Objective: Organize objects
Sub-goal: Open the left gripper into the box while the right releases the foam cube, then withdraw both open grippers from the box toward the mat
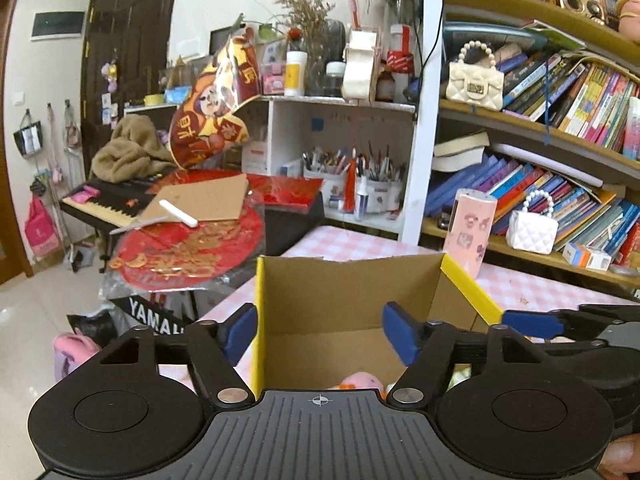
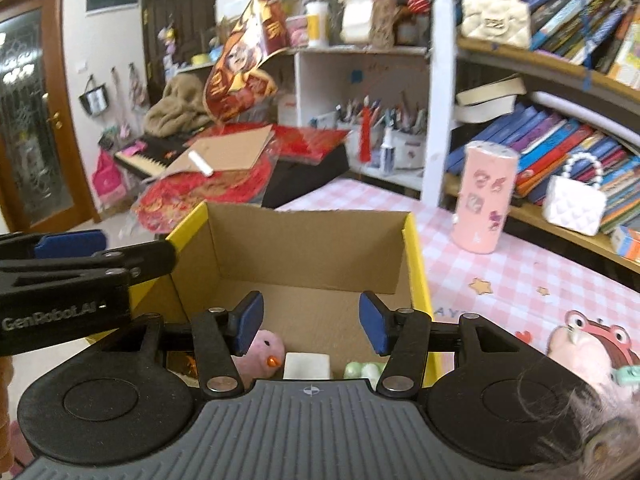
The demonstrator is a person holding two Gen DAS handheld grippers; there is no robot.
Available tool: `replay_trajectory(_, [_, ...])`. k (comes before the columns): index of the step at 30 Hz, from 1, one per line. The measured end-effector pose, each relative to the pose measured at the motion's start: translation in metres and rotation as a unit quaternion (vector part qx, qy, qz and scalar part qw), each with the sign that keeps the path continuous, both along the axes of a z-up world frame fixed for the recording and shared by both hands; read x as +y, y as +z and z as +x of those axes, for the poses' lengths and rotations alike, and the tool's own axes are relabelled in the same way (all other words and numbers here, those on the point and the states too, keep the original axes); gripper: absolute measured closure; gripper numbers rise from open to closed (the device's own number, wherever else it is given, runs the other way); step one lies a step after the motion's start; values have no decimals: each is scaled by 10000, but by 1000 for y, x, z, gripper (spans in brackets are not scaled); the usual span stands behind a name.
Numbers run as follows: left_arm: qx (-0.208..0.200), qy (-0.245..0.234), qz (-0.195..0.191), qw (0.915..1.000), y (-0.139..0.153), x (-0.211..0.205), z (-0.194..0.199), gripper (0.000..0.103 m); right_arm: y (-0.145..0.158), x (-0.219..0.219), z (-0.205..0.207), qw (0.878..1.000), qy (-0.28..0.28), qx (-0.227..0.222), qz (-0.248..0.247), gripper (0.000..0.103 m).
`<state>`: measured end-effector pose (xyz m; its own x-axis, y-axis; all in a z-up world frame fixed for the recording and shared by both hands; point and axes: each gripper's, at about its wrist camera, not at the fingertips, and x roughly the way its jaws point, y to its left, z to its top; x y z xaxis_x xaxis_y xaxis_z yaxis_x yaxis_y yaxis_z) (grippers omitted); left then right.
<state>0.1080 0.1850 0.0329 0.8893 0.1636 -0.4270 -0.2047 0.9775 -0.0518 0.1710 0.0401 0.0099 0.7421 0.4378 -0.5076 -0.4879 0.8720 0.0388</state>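
Observation:
An open cardboard box [image 1: 348, 280] with yellow rims stands on the pink checked tablecloth [image 1: 532, 284]. My left gripper [image 1: 320, 334] is open; its jaws straddle the box's left wall, one blue pad outside and one inside, without pressing. My right gripper [image 2: 312, 322] hangs open over the box [image 2: 308, 248] with nothing between its pads. On the box floor lie a pink plush [image 2: 262, 350] with an orange beak, a white block [image 2: 307, 364] and a pale green item [image 2: 362, 370]. Only the top of the pink plush [image 1: 360, 380] shows in the left wrist view.
A pink stickered cylinder [image 2: 482, 196] stands on the table right of the box. A plush toy [image 2: 588, 340] lies at the near right. Bookshelves with white handbags [image 1: 532, 232] line the right side. A keyboard piled with red decorations [image 1: 188, 244] stands to the left.

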Motion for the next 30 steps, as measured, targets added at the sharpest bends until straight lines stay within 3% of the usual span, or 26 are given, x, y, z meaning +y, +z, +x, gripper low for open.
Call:
replay_trajectory(10, [243,13,-62,9997,-11,4,-45,25,-8,-11,-50,9987,-493,156,-22,49])
replay_trajectory(18, [577,-82,-100,9983,-29,-2,-81,21,-23,-13,-93,9962,-708,475,-188,40])
replay_trajectory(30, [1000,-316,-92,9944,-48,-13,-115,14,-45,-27,-142,9884,-1282,720,-377,35])
